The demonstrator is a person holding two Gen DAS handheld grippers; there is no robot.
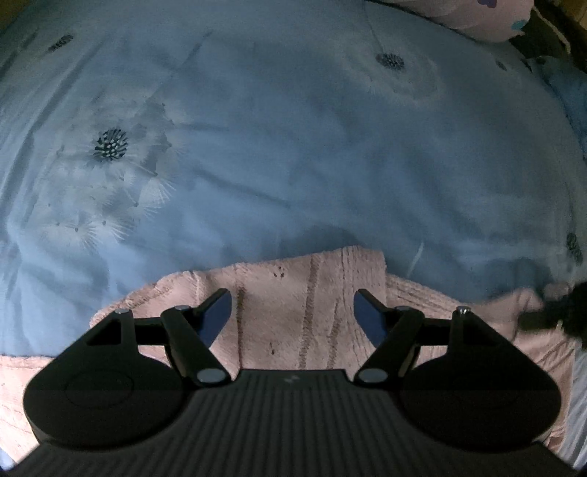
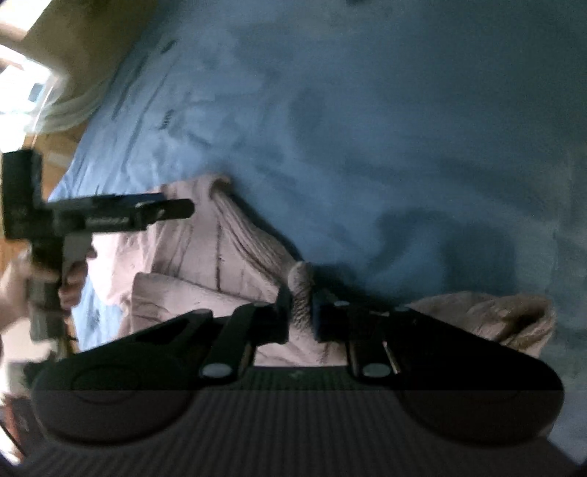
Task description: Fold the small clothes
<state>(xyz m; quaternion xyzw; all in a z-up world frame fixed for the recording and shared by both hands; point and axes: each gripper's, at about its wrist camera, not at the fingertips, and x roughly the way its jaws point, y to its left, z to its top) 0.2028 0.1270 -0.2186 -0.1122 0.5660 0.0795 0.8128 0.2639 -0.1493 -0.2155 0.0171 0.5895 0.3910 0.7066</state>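
Pinched between the right gripper's (image 2: 301, 312) fingers is a bunched fold of the pink garment (image 2: 205, 257), and the jaws stand nearly together on it. Left gripper (image 1: 293, 312) fingers are spread wide above the same garment, with cloth showing in the gap and neither pad pressing on it, so that side holds nothing.

The garment is a soft, ribbed pink piece lying rumpled on the blue bedspread (image 1: 293, 146), near its close edge in the left wrist view. From the right wrist view, part of it runs up and left toward the left gripper, while another lump trails off to the right. A pink pillow (image 1: 477, 18) sits well apart at the far corner of the bed.

My reading is that the fold is only beginning: one edge or corner has been picked up, while the piece as a whole is not yet flat or squared. The next move probably calls for the left gripper to come down and close on a matching edge, so the cloth can be lifted, stretched smooth and laid over itself. Because the fabric is thick and limp, a one-sided pull would likely drag it into a heap rather than fold it.
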